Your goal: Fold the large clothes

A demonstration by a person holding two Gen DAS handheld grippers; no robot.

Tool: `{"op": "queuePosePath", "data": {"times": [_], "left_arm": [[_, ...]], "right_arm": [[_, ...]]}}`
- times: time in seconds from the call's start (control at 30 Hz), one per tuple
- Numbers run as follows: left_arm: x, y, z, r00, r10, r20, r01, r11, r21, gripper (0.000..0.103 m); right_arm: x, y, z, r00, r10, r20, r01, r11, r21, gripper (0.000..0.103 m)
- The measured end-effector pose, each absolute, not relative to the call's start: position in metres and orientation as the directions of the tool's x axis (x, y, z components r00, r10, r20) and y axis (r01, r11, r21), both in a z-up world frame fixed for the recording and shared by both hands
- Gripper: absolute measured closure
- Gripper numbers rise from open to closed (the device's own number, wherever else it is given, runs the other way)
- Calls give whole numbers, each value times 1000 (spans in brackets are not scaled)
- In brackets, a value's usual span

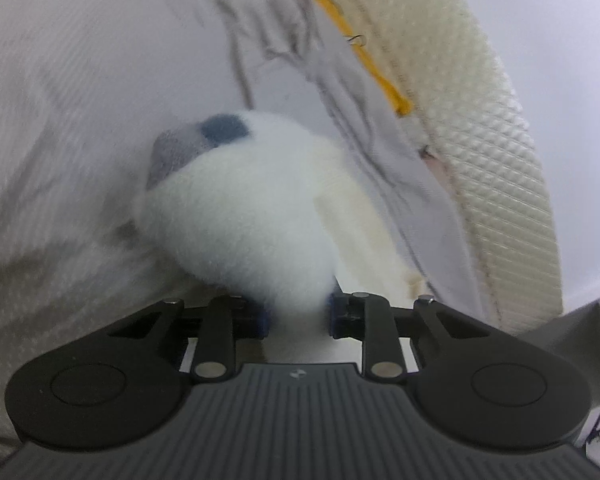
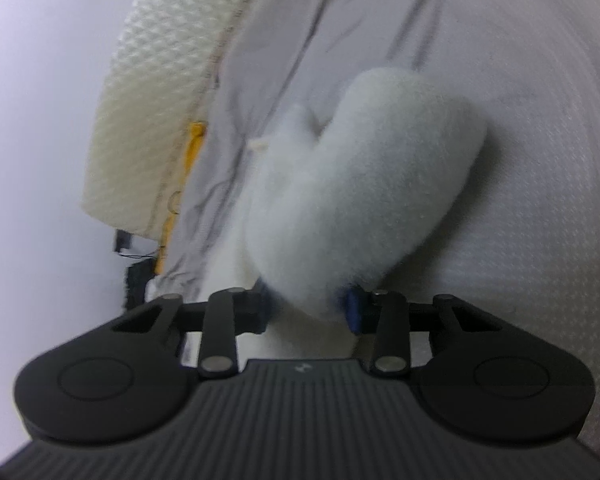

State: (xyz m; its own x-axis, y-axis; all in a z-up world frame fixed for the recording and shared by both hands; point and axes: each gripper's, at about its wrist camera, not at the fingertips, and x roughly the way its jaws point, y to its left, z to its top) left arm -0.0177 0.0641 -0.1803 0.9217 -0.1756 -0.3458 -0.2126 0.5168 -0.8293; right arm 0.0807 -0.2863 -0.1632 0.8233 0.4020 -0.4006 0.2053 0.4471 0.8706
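Observation:
A white fleecy garment [image 1: 240, 216] bulges up in front of my left gripper [image 1: 299, 314], which is shut on a bunch of it between the blue pads [image 1: 262, 318]. A grey and blue patch [image 1: 204, 140] shows on the garment's far side. In the right wrist view, another fold of the same white fleece [image 2: 360, 180] rises from my right gripper [image 2: 310, 306], which is also shut on it. Both bunches are lifted off the pale textured bed cover [image 1: 60, 80] and hide the fingertips. The picture is blurred.
A cream quilted mattress edge [image 1: 480, 128] runs along the side, with a yellow strip [image 1: 364, 52] and wrinkled grey sheet [image 1: 284, 40] beside it. In the right wrist view the same mattress edge [image 2: 148, 100] and yellow strip [image 2: 194, 148] lie left, above a dark object [image 2: 134, 276]. A white wall lies beyond.

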Motion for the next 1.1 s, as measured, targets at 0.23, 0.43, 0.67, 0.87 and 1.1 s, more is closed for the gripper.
{"op": "queuePosePath", "data": {"times": [0.23, 0.43, 0.67, 0.87, 1.1], "left_arm": [[-58, 58, -133, 931, -206, -301, -131, 579, -804, 75], [-99, 62, -125, 914, -260, -310, -116, 567, -815, 75], [-125, 62, -140, 898, -282, -337, -120, 581, -805, 73], [-113, 69, -139, 893, -289, -344, -131, 563, -816, 70], [-84, 72, -116, 908, -288, -305, -97, 565, -819, 63]], "right_arm": [[67, -292, -114, 844, 419, -336, 112, 475, 873, 68], [32, -299, -103, 840, 440, -317, 84, 472, 878, 68], [2, -303, -111, 831, 446, -332, 85, 488, 868, 68], [8, -301, -108, 822, 464, -331, 86, 474, 877, 66], [34, -304, -96, 825, 501, -260, 36, 411, 911, 50]]}}
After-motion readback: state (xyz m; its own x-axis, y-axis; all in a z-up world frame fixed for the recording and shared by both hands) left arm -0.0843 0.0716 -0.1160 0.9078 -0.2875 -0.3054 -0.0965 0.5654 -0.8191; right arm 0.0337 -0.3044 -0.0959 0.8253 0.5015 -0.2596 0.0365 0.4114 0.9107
